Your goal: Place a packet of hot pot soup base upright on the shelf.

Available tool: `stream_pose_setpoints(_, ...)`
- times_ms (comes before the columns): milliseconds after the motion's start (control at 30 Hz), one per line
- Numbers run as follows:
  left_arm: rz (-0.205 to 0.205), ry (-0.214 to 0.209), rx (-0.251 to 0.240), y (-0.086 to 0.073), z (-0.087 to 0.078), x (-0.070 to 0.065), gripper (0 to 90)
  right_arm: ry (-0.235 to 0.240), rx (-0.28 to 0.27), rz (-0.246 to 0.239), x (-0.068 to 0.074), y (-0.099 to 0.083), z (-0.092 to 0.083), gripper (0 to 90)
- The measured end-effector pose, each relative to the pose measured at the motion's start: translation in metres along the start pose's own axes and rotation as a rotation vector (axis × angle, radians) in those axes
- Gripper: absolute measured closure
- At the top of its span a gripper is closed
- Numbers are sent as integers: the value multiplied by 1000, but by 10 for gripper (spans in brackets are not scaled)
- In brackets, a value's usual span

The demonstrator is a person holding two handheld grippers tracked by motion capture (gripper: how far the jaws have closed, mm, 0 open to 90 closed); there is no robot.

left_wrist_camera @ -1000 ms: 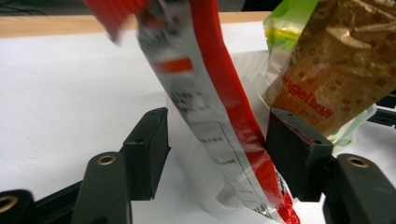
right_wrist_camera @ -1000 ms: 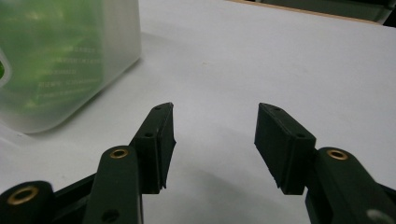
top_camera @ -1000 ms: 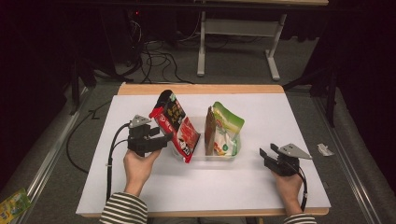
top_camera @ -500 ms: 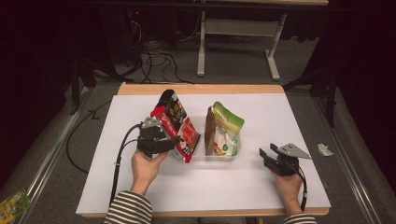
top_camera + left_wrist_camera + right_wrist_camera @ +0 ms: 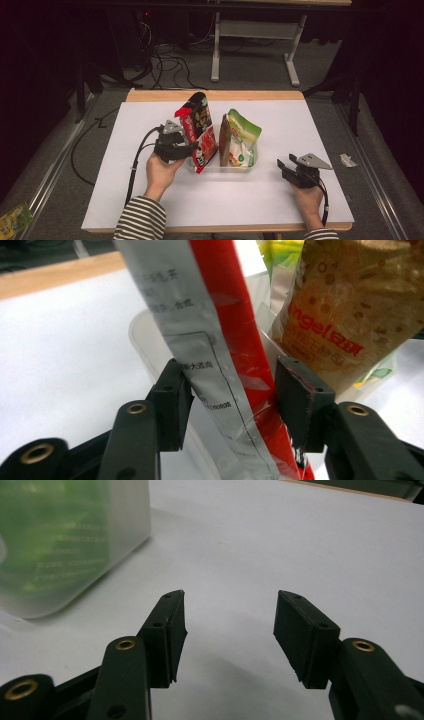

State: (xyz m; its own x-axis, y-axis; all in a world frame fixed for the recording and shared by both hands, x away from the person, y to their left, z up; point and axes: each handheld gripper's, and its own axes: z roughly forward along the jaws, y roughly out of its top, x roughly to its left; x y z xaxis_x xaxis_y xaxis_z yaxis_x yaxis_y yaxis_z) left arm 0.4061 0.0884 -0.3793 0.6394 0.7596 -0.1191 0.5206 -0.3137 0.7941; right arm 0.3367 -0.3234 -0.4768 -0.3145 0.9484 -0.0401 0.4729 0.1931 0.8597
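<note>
A red snack bag [image 5: 197, 125] stands tilted at the left end of a clear plastic tub [image 5: 250, 167]. My left gripper [image 5: 192, 150] reaches it from the left. In the left gripper view the bag [image 5: 225, 340], with its silver back and red front, fills the gap of the gripper [image 5: 230, 390]. The jaws have just been closing, and both pads touch the bag. A green and brown bag [image 5: 240, 140] stands in the tub beside it, also in the left gripper view [image 5: 345, 315]. My right gripper [image 5: 282, 167] rests open on the table right of the tub, nothing between its jaws [image 5: 230, 630].
The white table top [image 5: 300, 125] has a wooden far edge. The tub's frosted corner [image 5: 75, 545] stands ahead and left of the right gripper. A metal table frame and cables lie on the floor beyond. A small wrapper [image 5: 346, 160] lies off the table's right edge.
My left gripper has moved right toward the red bag, and its jaws now sit around the bag's lower part. The right hand has stayed put.
</note>
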Motion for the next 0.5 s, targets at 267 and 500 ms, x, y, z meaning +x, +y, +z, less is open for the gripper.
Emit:
stream_pose_setpoints(267, 73, 35, 10, 8, 15, -2, 593, 4, -1, 6, 0, 0, 0, 466)
stream_pose_setpoints(500, 48, 27, 23, 1, 12, 3, 632, 6, -6, 0, -1, 0, 0, 465)
